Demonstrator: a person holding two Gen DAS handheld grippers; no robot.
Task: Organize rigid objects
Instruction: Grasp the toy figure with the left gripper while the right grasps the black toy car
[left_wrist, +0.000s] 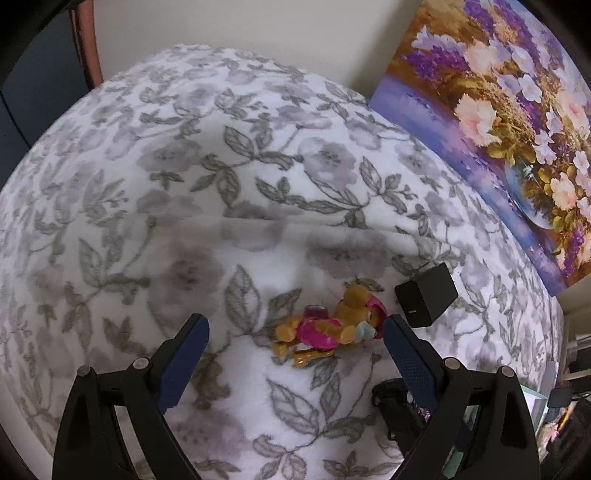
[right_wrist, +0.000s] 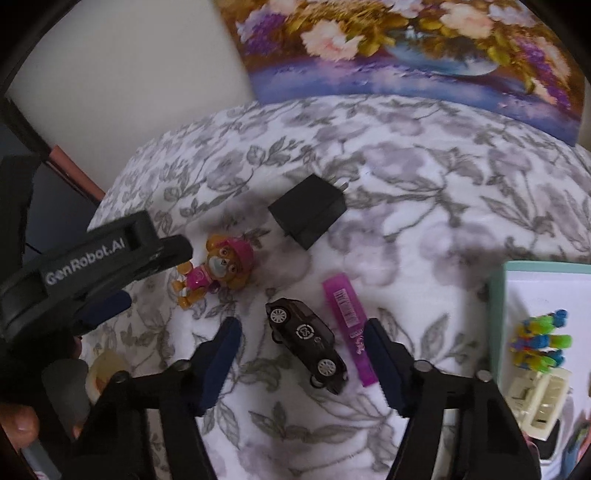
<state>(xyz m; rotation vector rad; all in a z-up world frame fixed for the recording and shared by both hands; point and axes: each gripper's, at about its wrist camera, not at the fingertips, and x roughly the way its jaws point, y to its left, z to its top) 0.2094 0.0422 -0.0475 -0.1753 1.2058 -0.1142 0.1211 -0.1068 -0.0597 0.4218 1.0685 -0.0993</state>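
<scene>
The toy pup figure (left_wrist: 325, 328) lies on the floral blanket (left_wrist: 184, 184) between the spread fingers of the left gripper (left_wrist: 295, 332), with a black charger (left_wrist: 426, 293) just beyond. The right gripper (right_wrist: 303, 328), also spread, brackets a black toy car (right_wrist: 306, 345) and purple tube (right_wrist: 349, 325). "GenRobot.AI" marks the left tool.

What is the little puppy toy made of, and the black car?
The puppy toy looks like hard molded plastic: smooth, shiny, with solid pink and tan colors. The black car has a glossy body, maybe painted metal or plastic; the pictures can't settle which. Its silvery wheels look plastic.
</scene>
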